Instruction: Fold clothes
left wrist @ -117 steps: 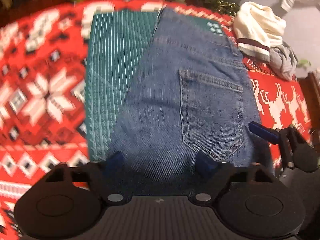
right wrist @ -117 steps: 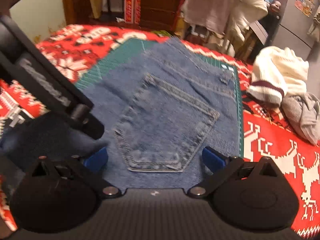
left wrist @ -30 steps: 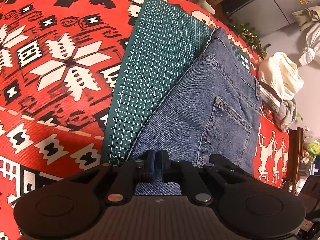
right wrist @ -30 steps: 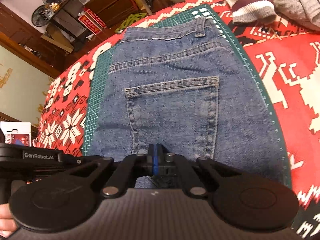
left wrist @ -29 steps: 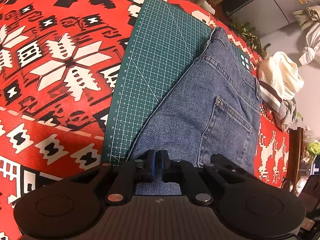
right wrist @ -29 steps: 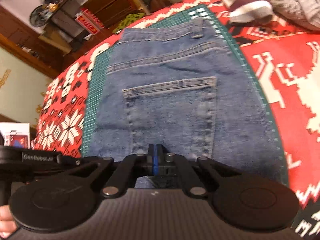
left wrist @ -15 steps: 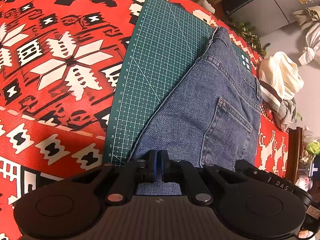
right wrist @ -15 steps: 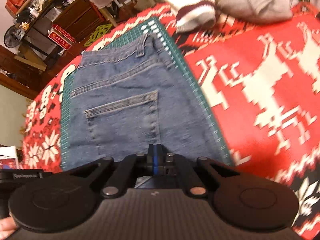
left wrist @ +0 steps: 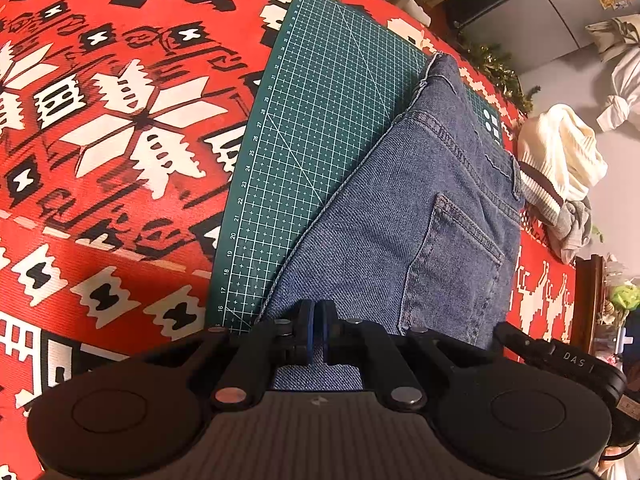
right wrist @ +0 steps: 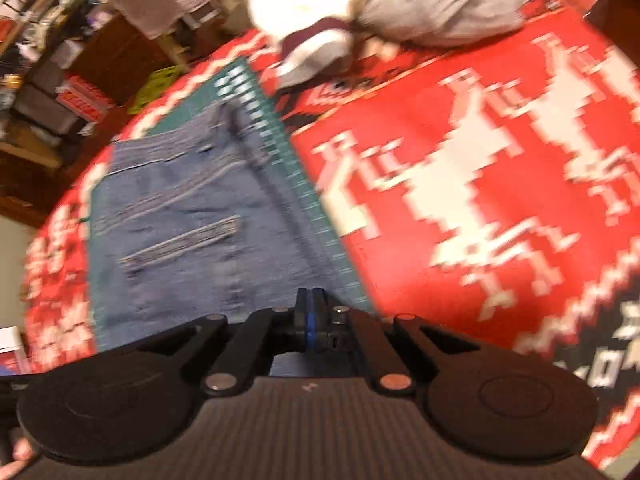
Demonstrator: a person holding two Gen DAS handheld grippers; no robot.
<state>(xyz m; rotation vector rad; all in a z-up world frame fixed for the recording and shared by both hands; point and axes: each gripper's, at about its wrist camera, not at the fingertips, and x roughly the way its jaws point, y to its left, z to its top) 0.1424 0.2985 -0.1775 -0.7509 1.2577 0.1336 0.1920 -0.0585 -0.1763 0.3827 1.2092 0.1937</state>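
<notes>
The folded blue jeans (left wrist: pixel 404 220) lay back-pocket up on the green cutting mat (left wrist: pixel 304 120), over the red patterned cloth (left wrist: pixel 100 128) covering the surface. The left tool (left wrist: pixel 318 330) was pressed together, pinching the jeans' near edge. The right tool (right wrist: pixel 310 320) was likewise pinching denim at the mat's right border; that view was blurred

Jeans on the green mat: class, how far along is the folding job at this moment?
Done: the jeans lie folded on the cutting mat, back pocket up. In hand: the left gripper and right gripper each have jaws shut on the near denim edge. Left: the next fold, plus the cream sweater and grey garment, unfolded beside the mat.
</notes>
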